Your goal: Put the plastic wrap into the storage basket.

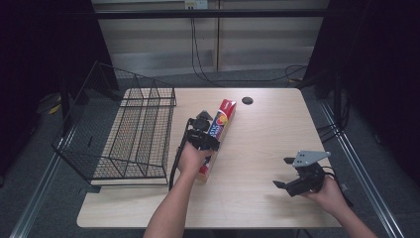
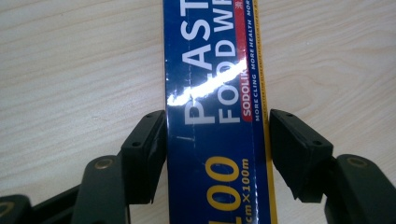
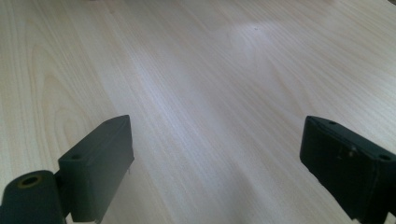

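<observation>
Over on the pale wooden surface [image 1: 257, 148] the long box of plastic food wrap [image 1: 218, 134] lies flat, running away from the person just right of the black wire basket [image 1: 133, 134], its red far end pointing toward the small dark hole [image 1: 247, 100] in the surface. The left claw [image 1: 204, 130] sits right over the box's near half, the person's left hand [image 1: 192, 159] behind it, and from the left gripper view it straddles the blue box [image 2: 215, 116] across its width: the jaw at that view's left looks pressed up against the box's edge, while the jaw at the right stands just off the yellow stripe with a thin slit of wood showing between them. So the box is between the jaws, narrow setting, but not squeezed from both sides; call it a loose bracket and no firm grip. White lettering and a yellow number on the box run up the middle of that view, with a glare streak across them. Well apart, at the near right of the surface, the right claw [image 1: 283, 172] rests low in the person's right hand [image 1: 329, 191], grey three-cornered plate on top. In the right gripper view that claw [image 3: 215, 158] stands wide, bare wood grain between the two black jaws, nothing held.
</observation>
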